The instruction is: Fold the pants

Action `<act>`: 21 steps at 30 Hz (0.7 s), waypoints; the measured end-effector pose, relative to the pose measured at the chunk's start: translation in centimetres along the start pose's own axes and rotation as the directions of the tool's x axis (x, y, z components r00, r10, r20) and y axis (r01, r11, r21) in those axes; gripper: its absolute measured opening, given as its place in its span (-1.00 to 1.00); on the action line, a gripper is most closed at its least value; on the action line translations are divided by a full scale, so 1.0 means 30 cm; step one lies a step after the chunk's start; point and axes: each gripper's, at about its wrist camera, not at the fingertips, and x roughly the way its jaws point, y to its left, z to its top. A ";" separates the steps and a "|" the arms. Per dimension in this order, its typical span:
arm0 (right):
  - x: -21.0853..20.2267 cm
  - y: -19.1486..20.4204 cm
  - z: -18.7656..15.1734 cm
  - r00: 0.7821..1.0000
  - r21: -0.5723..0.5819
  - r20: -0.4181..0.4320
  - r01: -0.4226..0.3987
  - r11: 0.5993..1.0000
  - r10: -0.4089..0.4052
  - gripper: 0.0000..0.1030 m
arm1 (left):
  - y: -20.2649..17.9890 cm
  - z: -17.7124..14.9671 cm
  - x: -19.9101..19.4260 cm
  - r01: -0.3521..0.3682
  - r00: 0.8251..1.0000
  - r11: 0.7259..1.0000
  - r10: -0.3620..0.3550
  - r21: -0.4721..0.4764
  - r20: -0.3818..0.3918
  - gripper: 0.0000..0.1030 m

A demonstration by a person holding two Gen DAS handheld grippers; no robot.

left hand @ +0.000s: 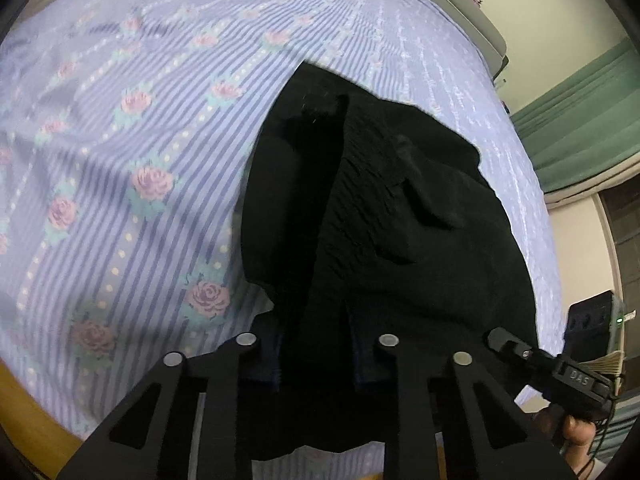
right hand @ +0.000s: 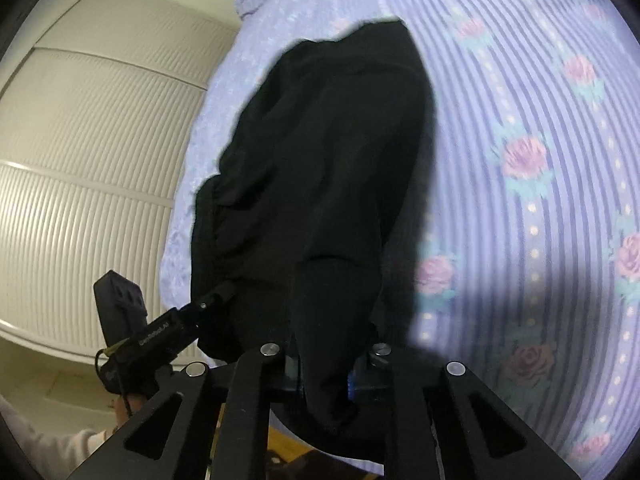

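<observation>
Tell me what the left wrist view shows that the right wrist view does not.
Only the left wrist view shows a green curtain at the right and the right gripper from the side. Only the right wrist view shows a white ribbed wardrobe door and the left gripper from the side. Both show the black pants clamped in the gripper nearest the camera, over the lilac rose-patterned bedsheet.

Bedspread [left hand: 120, 160] bare beside pants [left hand: 380, 220].
</observation>
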 end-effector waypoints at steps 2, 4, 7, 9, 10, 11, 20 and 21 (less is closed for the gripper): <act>-0.032 0.057 0.008 1.000 -0.026 0.013 -0.009 1.000 0.009 -0.75 | -0.017 0.014 -0.042 -0.022 1.000 1.000 0.022 0.013 0.003 -0.60; -0.067 0.104 0.020 0.999 -0.031 0.022 -0.029 0.999 0.029 -0.75 | -0.046 0.040 -0.092 -0.043 0.999 0.999 0.043 0.023 0.002 -0.63; -0.121 0.184 0.042 0.998 -0.054 0.040 -0.046 0.997 0.048 -0.76 | -0.084 0.090 -0.167 -0.053 0.999 0.998 0.053 0.040 0.001 -0.64; -0.163 0.218 0.058 0.997 -0.062 0.051 -0.051 0.997 0.054 -0.76 | -0.109 0.135 -0.231 -0.057 0.998 0.997 0.057 0.049 0.015 -0.64; -0.181 0.236 0.070 0.997 -0.059 0.054 -0.060 0.996 0.063 -0.76 | -0.122 0.165 -0.269 -0.056 0.998 0.997 0.055 0.055 0.025 -0.64; -0.199 0.264 0.086 0.996 -0.059 0.060 -0.066 0.996 0.069 -0.76 | -0.134 0.185 -0.289 -0.054 0.998 0.997 0.052 0.059 0.032 -0.64; -0.213 0.559 0.237 0.986 -0.119 0.120 -0.098 0.988 0.112 -0.76 | -0.062 0.423 -0.456 -0.009 0.997 0.999 0.005 0.045 0.081 -0.64; -0.200 0.591 0.249 0.986 -0.122 0.123 -0.099 0.988 0.114 -0.76 | -0.033 0.462 -0.470 -0.005 0.997 0.999 0.001 0.043 0.080 -0.64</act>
